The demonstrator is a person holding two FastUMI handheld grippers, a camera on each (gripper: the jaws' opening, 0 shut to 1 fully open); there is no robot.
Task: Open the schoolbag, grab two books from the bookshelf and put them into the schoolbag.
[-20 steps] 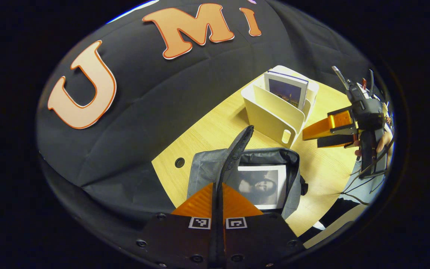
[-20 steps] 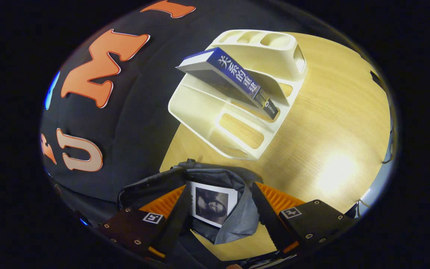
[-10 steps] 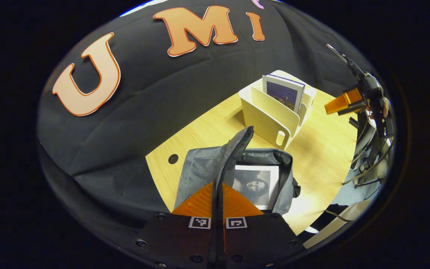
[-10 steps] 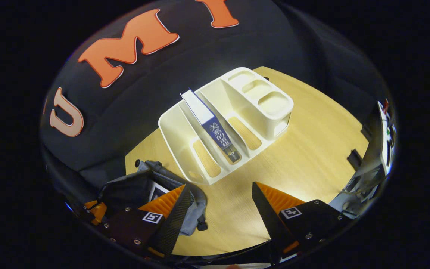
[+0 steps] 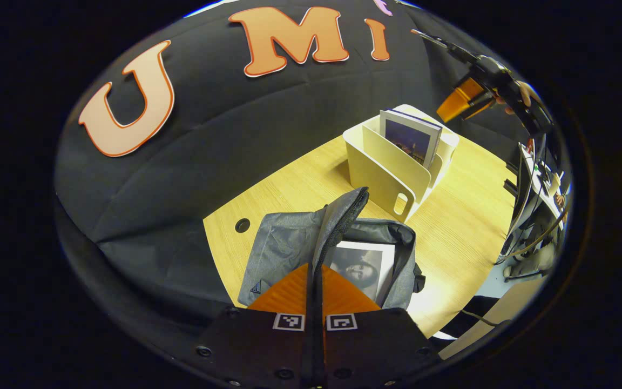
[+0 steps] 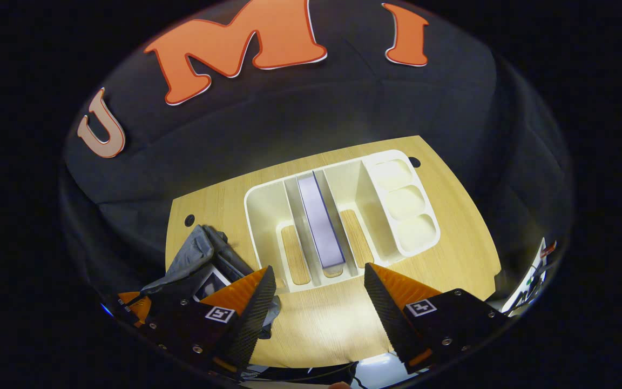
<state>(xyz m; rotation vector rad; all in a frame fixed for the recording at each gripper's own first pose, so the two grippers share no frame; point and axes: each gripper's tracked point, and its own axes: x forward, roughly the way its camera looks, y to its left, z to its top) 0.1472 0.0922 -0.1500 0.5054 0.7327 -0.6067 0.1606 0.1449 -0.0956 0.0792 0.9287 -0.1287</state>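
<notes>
The wooden bench [image 6: 451, 254] carries everything, backed by the black cloth wall. On it stands the cream bookshelf [image 6: 268, 200], a slotted organiser with three small cups at one end; in the right gripper view it lies straight ahead, seen from above. One blue-covered book [image 6: 319, 221] stands on edge in its middle slot (its page edges face up). Near the bookshelf sits the grey schoolbag [image 5: 284, 248], mouth open, with another book [image 5: 362, 267], its cover a black-and-white picture, already inside.

The left tongs [image 5: 315, 278] are pressed together on the schoolbag's zippered flap [image 5: 343, 213], which stands upright from the fingertips. The right tongs [image 6: 316, 281] hover above the bench with fingers wide apart, holding nothing, the bookshelf's near end between them. In the left gripper view these right tongs show high above the bookshelf, gripped by a hand [image 5: 521, 94].
</notes>
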